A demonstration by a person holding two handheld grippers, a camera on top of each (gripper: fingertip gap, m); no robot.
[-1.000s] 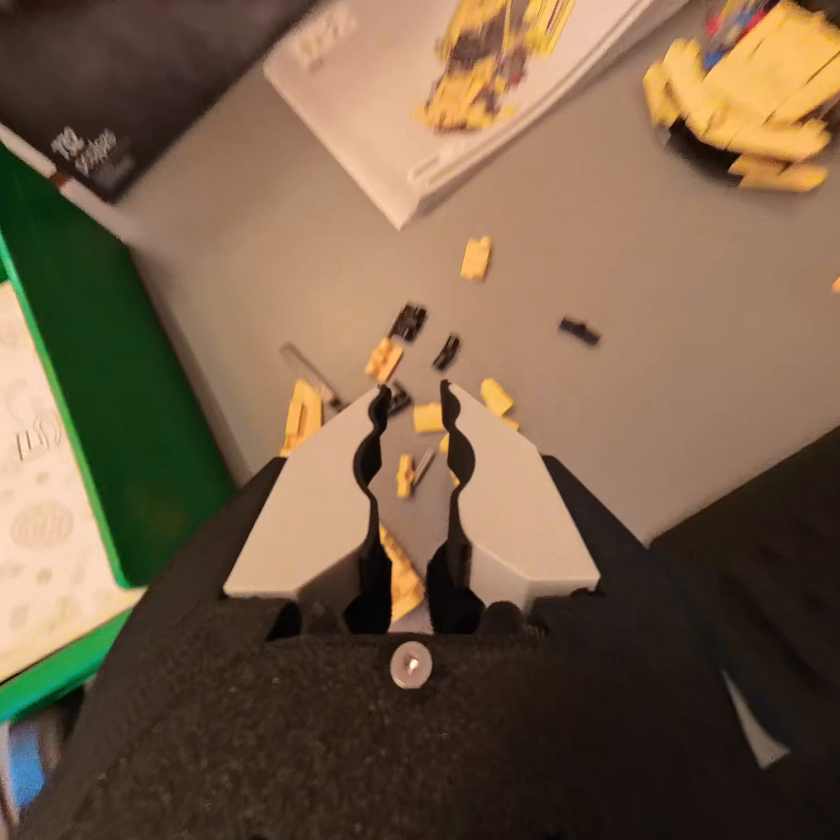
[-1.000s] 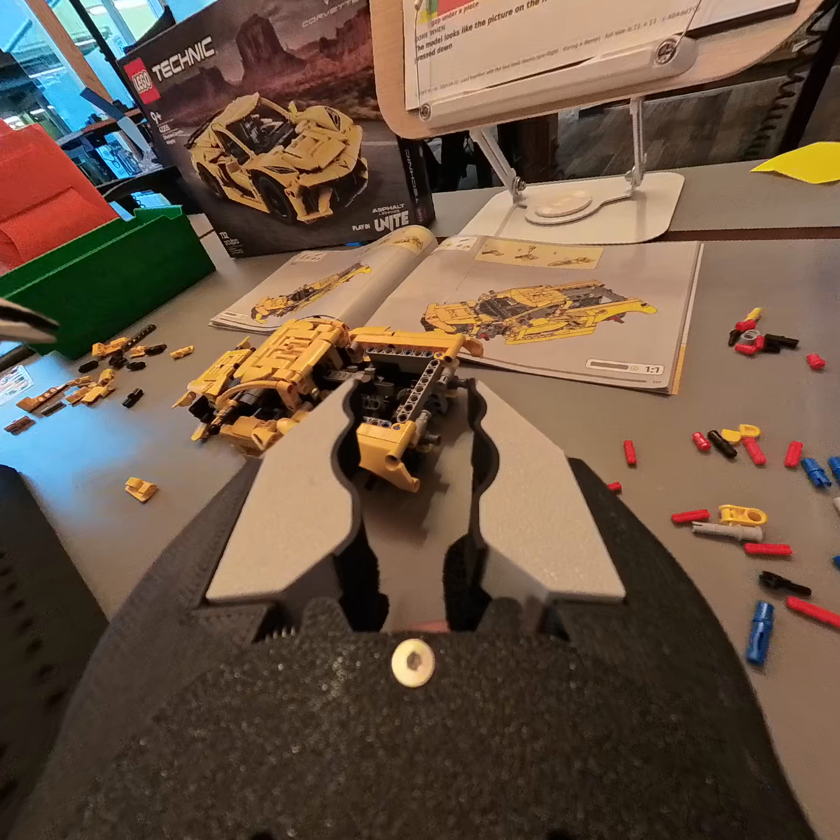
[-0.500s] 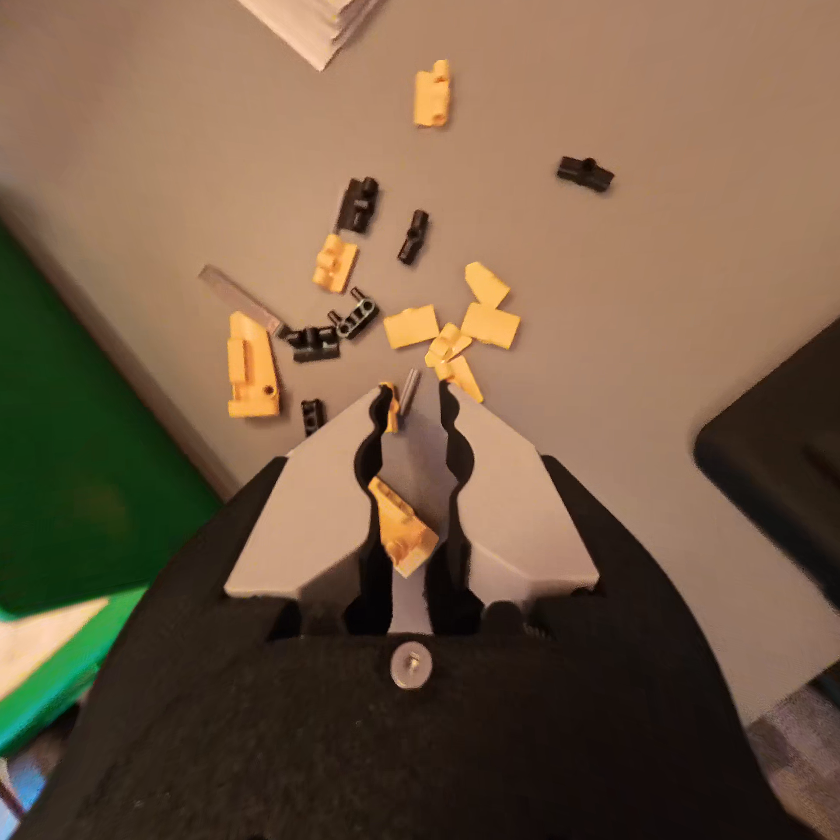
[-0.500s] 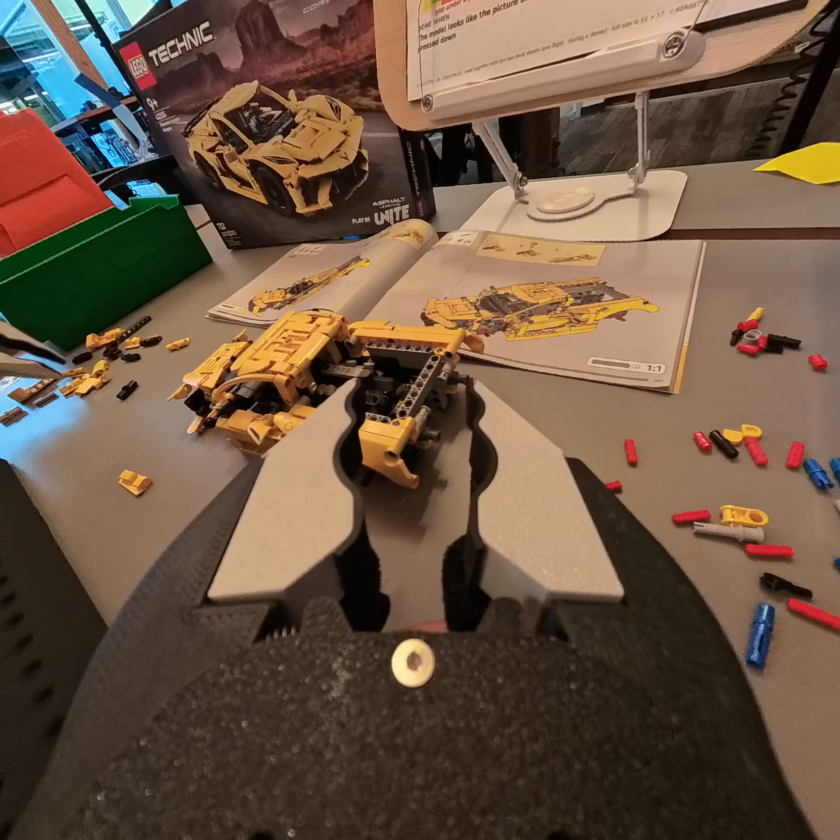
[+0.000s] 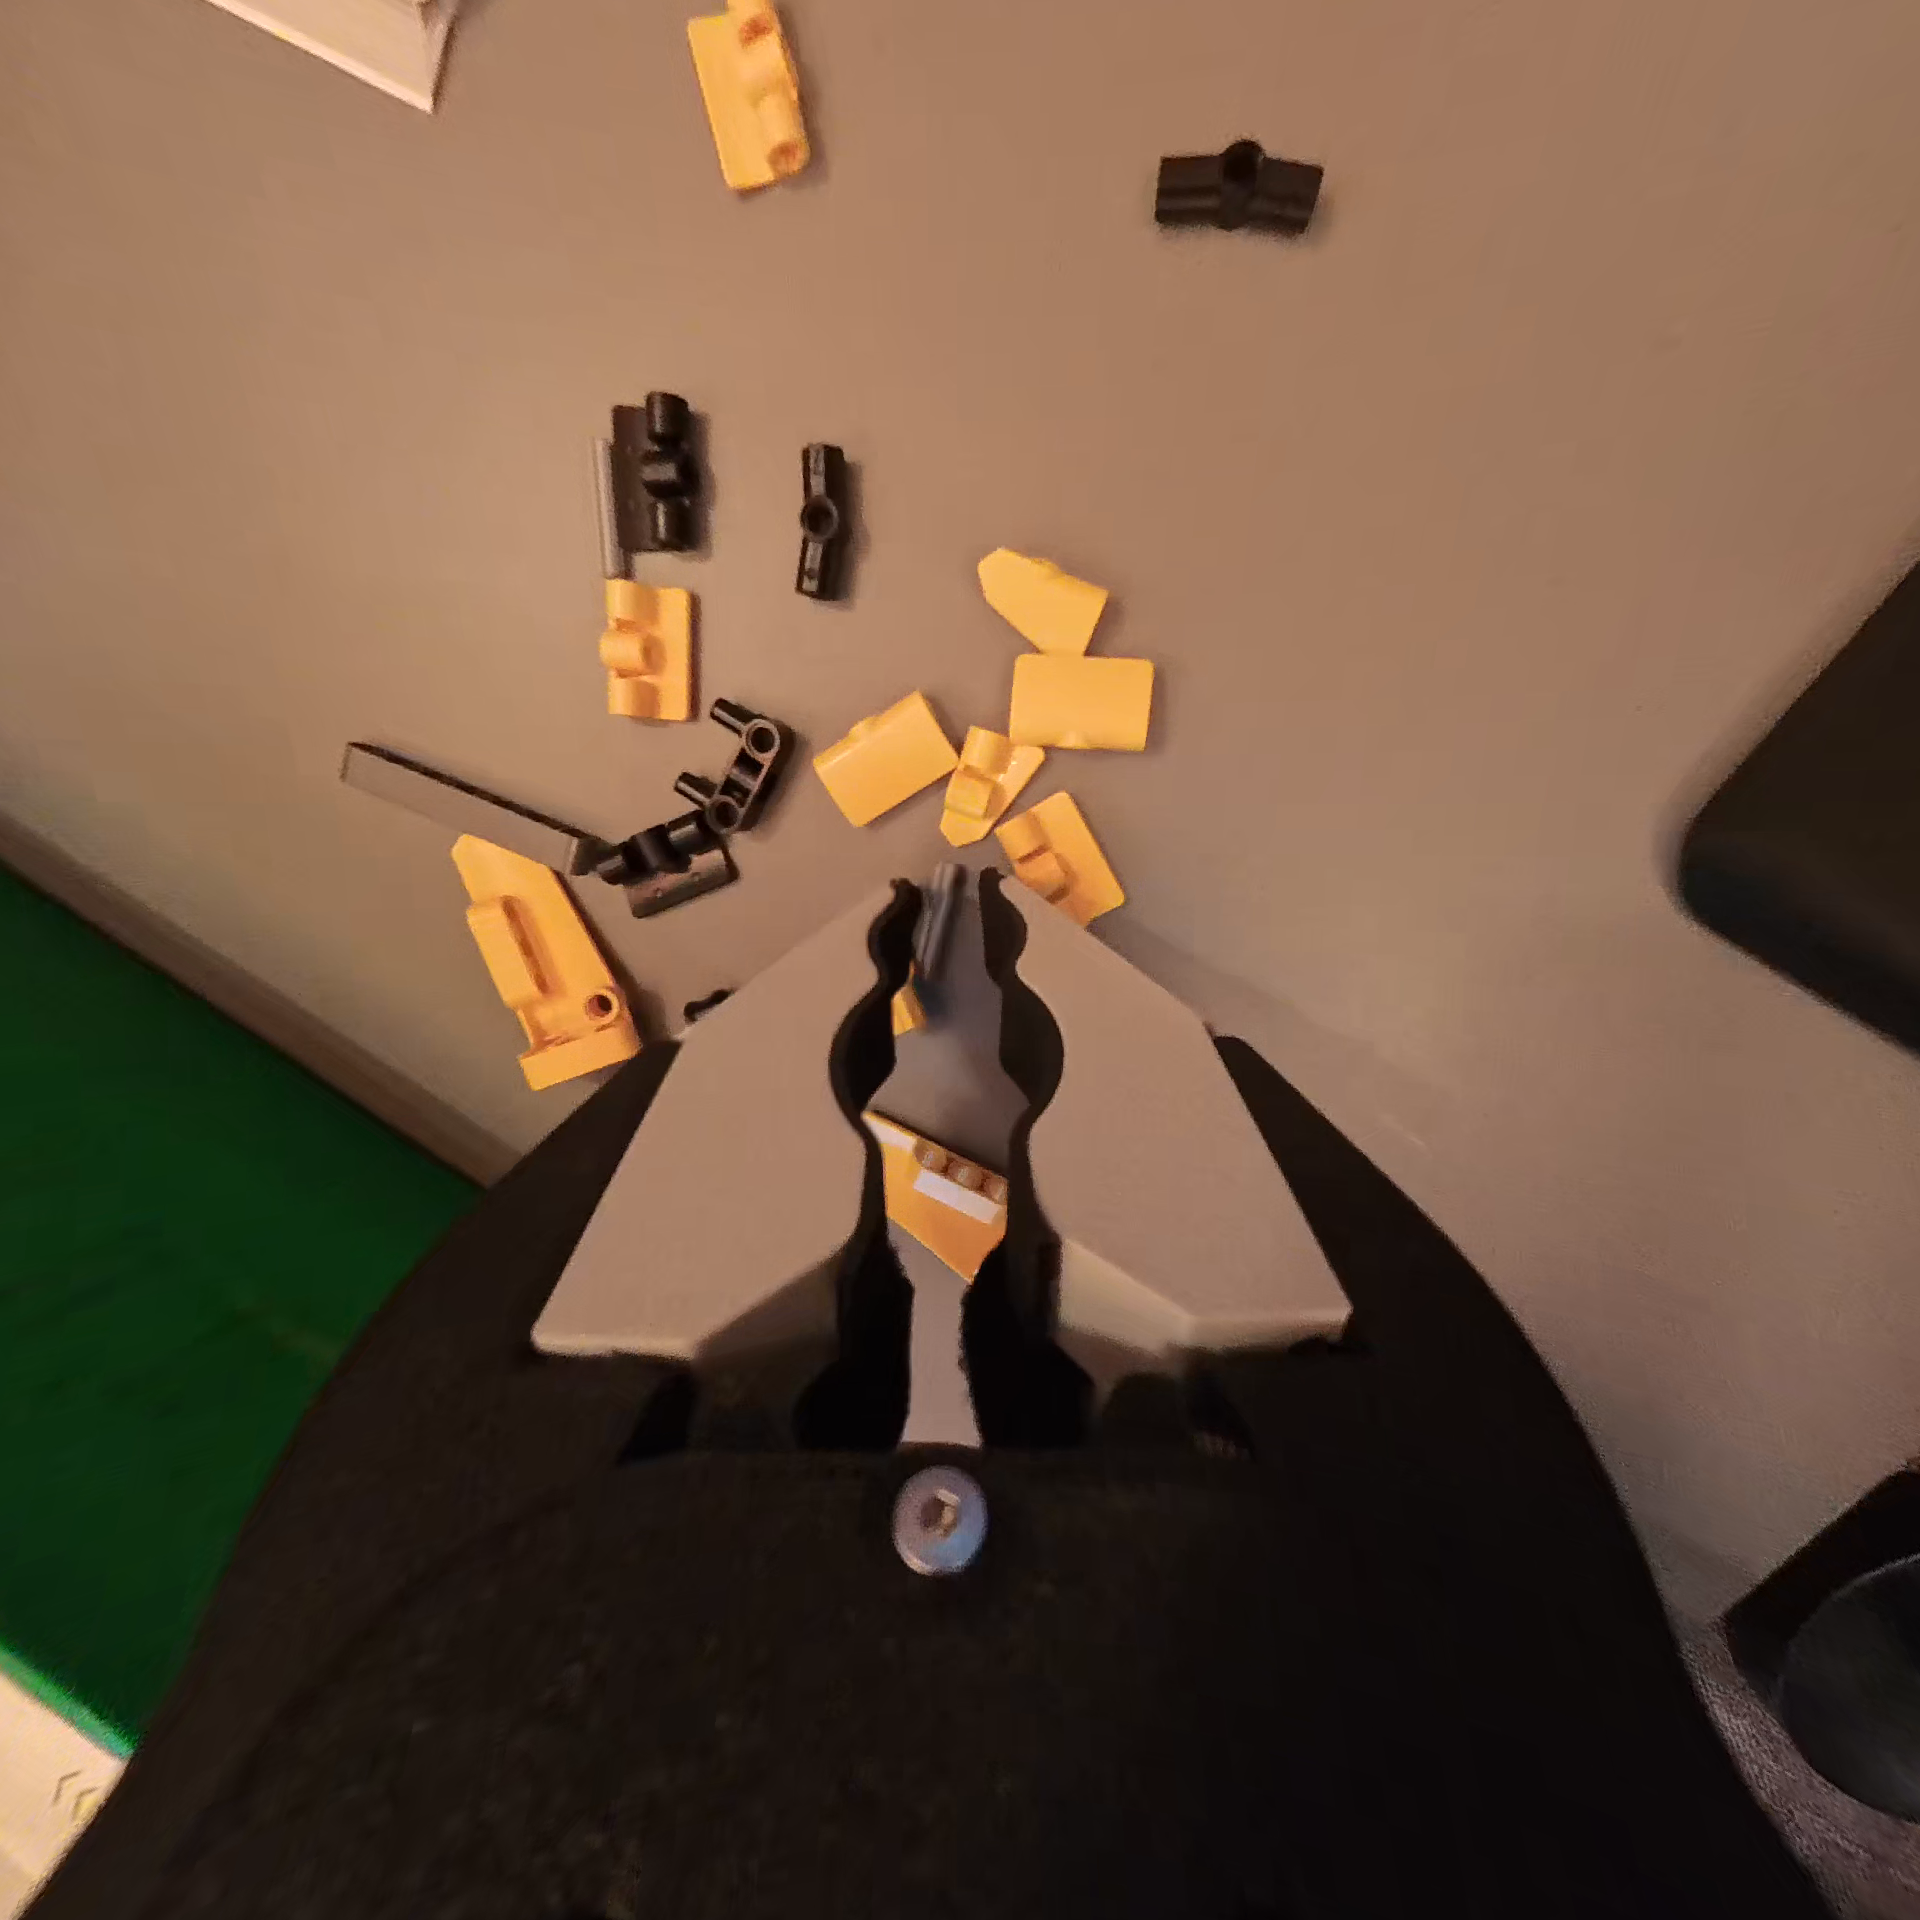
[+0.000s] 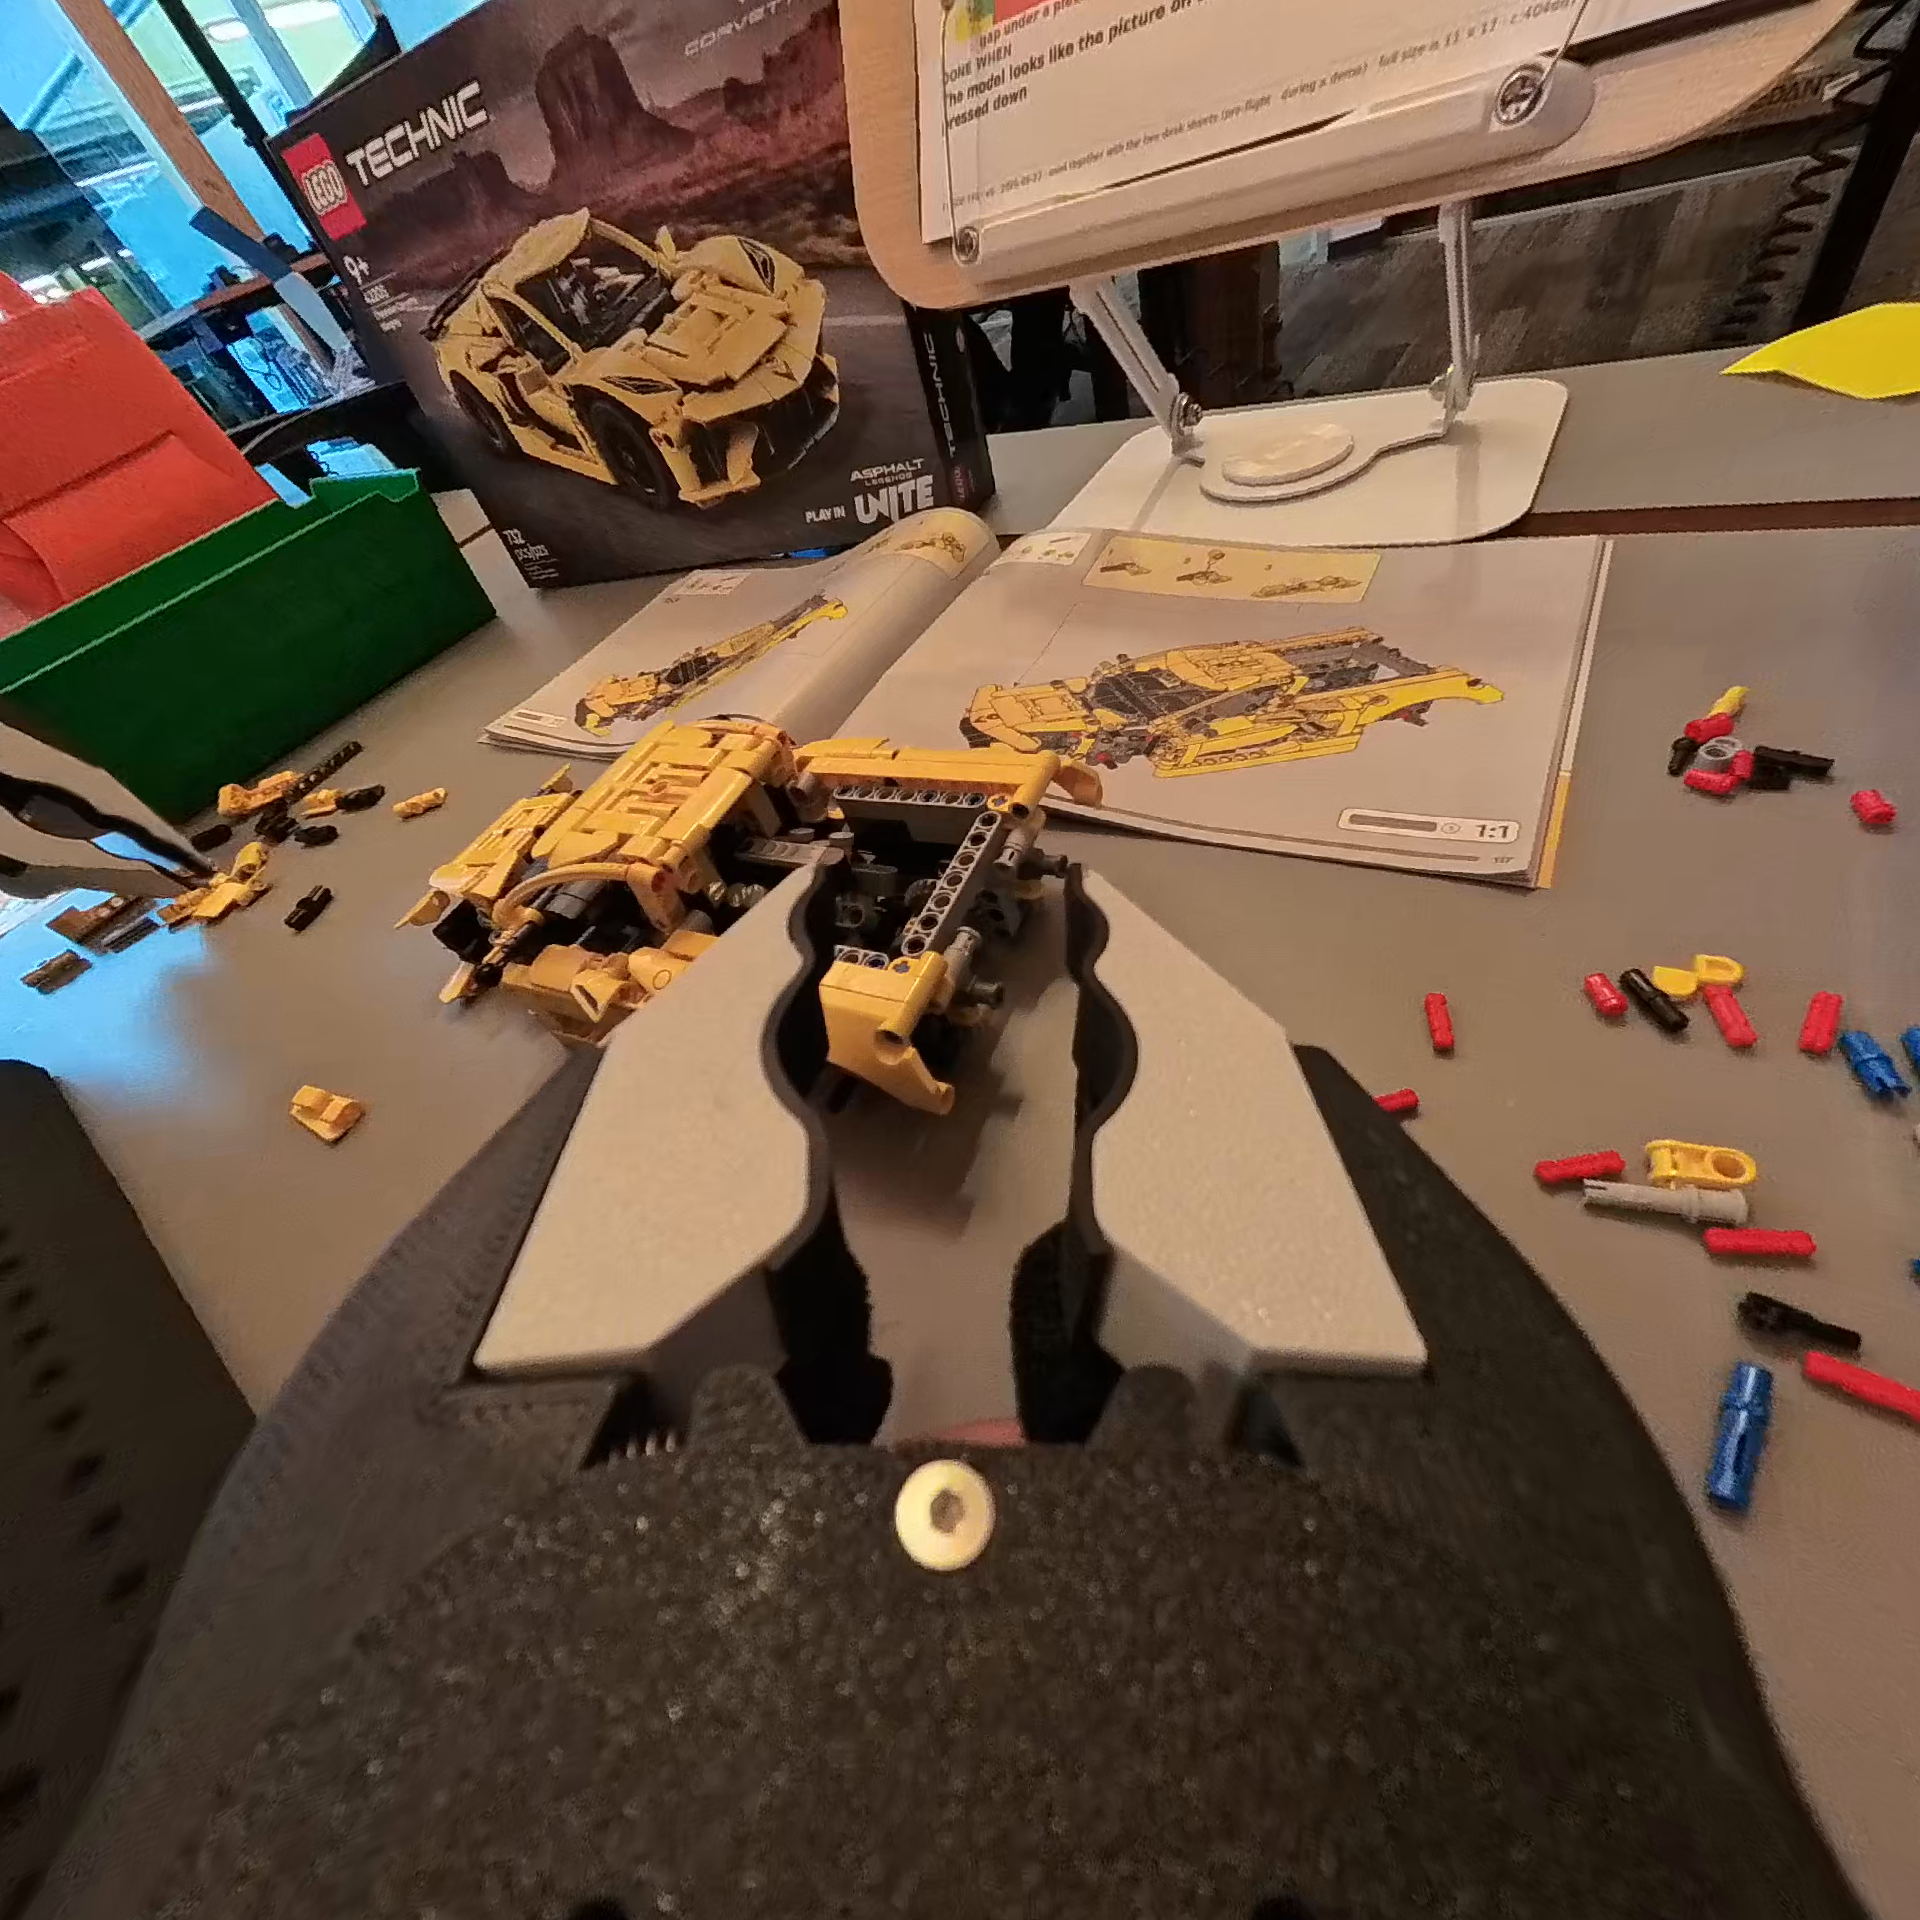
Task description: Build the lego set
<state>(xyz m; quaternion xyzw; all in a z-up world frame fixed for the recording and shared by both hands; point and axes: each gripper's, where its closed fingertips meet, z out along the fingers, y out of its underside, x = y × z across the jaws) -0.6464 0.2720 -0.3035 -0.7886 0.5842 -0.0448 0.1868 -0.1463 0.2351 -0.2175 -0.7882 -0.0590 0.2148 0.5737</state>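
In the left wrist view my left gripper [image 5: 943, 883] points down at a scatter of yellow and black Lego pieces [image 5: 883, 774] on the grey table. Its jaws are narrowly open, with a small grey pin [image 5: 943, 914] lying between the tips. A yellow slope piece [image 5: 940, 1195] lies on the table under the fingers. In the right wrist view my right gripper [image 6: 940, 883] is open and empty. It hovers at the rear of the partly built yellow car [image 6: 665, 821], with the car's yellow corner [image 6: 883, 1023] between its fingers. My left gripper [image 6: 197, 868] shows at the far left.
An open instruction booklet [image 6: 1247, 665], the set's box [image 6: 644, 312] and a white document stand [image 6: 1351, 457] lie behind the car. A green bin [image 6: 239, 644] stands at left. Red, blue, black and yellow pins [image 6: 1756, 1242] are strewn at right. A black object [image 5: 1829, 810] sits right of the pile. The gap from one gripper's tips to the other's is roughly 50 cm. The yellow slope piece [image 5: 940, 1195] is about 6 cm from my left fingertips and 55 cm from my right.
My left gripper has swung down over the loose pieces and come closer to the table, and its jaws have narrowed around the grey pin. The right gripper has barely moved.
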